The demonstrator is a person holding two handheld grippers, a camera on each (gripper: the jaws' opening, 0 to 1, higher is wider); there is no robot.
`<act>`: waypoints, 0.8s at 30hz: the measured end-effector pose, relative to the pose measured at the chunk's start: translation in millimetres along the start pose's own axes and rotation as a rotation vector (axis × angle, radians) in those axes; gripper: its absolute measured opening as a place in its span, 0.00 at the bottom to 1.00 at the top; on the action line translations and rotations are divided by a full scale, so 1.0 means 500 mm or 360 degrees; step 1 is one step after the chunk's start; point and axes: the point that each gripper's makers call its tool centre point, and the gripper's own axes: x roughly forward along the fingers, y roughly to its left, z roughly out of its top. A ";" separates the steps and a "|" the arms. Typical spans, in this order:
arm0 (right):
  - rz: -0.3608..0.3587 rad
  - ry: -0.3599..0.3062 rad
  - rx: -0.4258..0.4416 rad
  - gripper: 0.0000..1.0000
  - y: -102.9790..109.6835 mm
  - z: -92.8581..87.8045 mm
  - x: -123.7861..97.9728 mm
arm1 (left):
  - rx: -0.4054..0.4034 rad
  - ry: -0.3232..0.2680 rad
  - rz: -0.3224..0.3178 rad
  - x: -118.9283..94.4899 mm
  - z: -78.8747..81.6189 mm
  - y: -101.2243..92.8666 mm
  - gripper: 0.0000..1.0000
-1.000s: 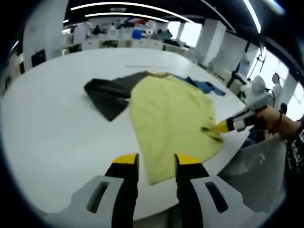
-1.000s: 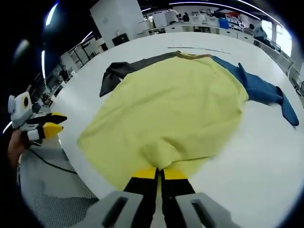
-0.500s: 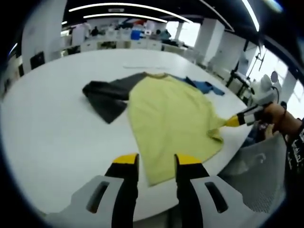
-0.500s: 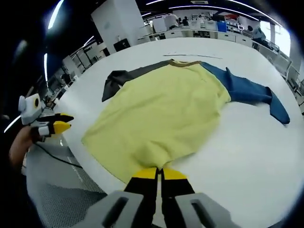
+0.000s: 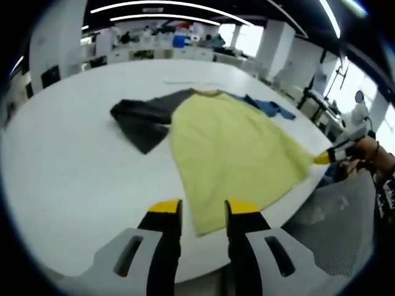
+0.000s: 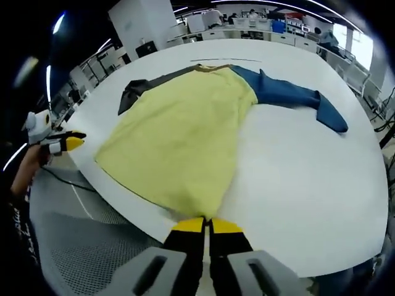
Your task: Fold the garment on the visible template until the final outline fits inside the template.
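Left gripper view first, going left to right. Big white counter, round-edged, with the garment spread flat on it. Dark grey sleeve flopped out at the left, yellow body across the middle, bit of blue sleeve poking out beyond the far side. Left claw hanging over the near counter edge, yellow-tipped jaws standing apart with nothing between them, just above the yellow hem corner. Further right, the right claw coming in at the counter's edge, pinching the yellow hem corner and stretching it into a point, a hand behind it.

Right gripper view, same order. Left claw off the counter's left edge, held by a hand, not touching any fabric; can't tell from here how far the tips are spread. Mesh grey surface below the counter's edge. Then the garment lying diagonally: grey sleeve at far left, yellow body in the middle, blue sleeve stretched out flat to the right. Right claw at the bottom centre, jaws closed tight on the yellow hem right at the counter edge. No template outline recognisable.
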 end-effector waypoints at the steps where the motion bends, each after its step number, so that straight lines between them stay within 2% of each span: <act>1: -0.0018 -0.0001 0.0006 0.00 -0.007 -0.002 -0.002 | 0.0002 0.0003 0.0000 0.001 -0.001 0.000 0.24; 7: -0.0105 0.0011 0.0017 0.00 -0.045 -0.015 -0.002 | 0.0016 0.0031 0.0016 0.002 -0.008 0.002 0.23; 10: -0.0104 0.0017 0.0043 0.00 -0.053 -0.021 0.009 | 0.0016 0.0066 0.0025 0.000 -0.018 0.005 0.23; 13: -0.0043 0.0023 0.0105 0.00 -0.045 -0.028 0.022 | 0.0022 0.0075 0.0028 -0.001 -0.022 0.006 0.23; 24: -0.0056 0.0033 0.0137 0.00 -0.055 -0.037 0.031 | 0.0019 0.0110 0.0044 0.003 -0.035 0.008 0.23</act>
